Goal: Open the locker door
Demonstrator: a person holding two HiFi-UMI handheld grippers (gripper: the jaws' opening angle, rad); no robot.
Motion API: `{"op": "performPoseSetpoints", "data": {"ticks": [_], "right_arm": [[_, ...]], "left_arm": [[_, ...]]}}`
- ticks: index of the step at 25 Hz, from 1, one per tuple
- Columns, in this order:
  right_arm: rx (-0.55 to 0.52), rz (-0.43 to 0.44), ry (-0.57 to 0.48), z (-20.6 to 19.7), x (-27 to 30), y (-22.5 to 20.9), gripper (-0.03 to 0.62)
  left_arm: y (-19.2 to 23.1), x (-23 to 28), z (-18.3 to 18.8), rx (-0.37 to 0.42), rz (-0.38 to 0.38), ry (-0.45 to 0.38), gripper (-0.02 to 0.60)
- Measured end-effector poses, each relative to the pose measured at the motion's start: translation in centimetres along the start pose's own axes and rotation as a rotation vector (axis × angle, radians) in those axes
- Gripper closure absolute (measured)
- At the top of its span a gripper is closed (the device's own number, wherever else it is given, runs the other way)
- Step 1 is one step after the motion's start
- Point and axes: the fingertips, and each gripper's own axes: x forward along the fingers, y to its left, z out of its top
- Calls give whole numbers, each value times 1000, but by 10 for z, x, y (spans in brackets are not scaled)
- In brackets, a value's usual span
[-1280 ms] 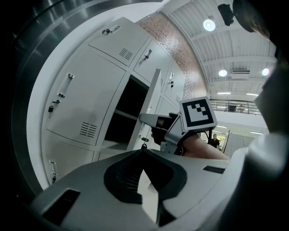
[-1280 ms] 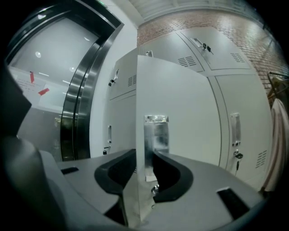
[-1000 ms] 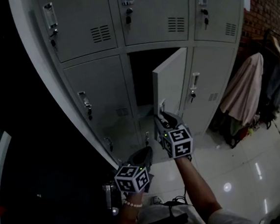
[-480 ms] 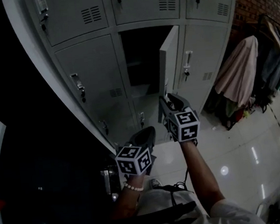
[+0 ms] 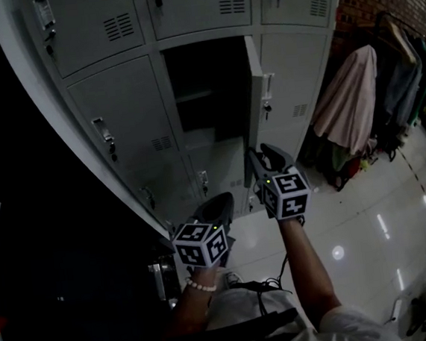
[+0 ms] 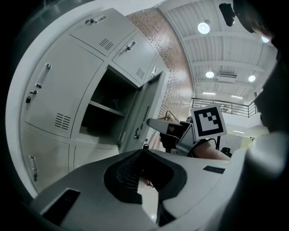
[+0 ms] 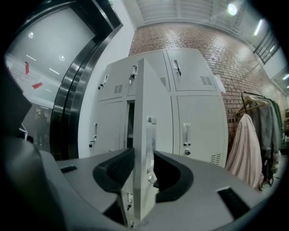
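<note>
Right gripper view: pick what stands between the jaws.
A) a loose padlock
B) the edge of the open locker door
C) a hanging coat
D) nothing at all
B: in the right gripper view, the right gripper has the edge of the open locker door standing upright between its jaws, with a pad on either side of it.
</note>
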Motion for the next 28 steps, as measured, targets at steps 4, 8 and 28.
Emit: {"op": "performPoseSetpoints", "data": {"ticks": [4,8,28], "right_arm": [[5,-25,-6,-1,-13,-19,465],[16,-43,-20,-2,-22,-35,476],[53,-217,-30,-5,-45,-112,586]], "left_arm": [[-7,8,-4,1,-18,10,583],[-14,16,-9,6,-34,22,583],[-9,34,-10,-4,-40,30,583]]}}
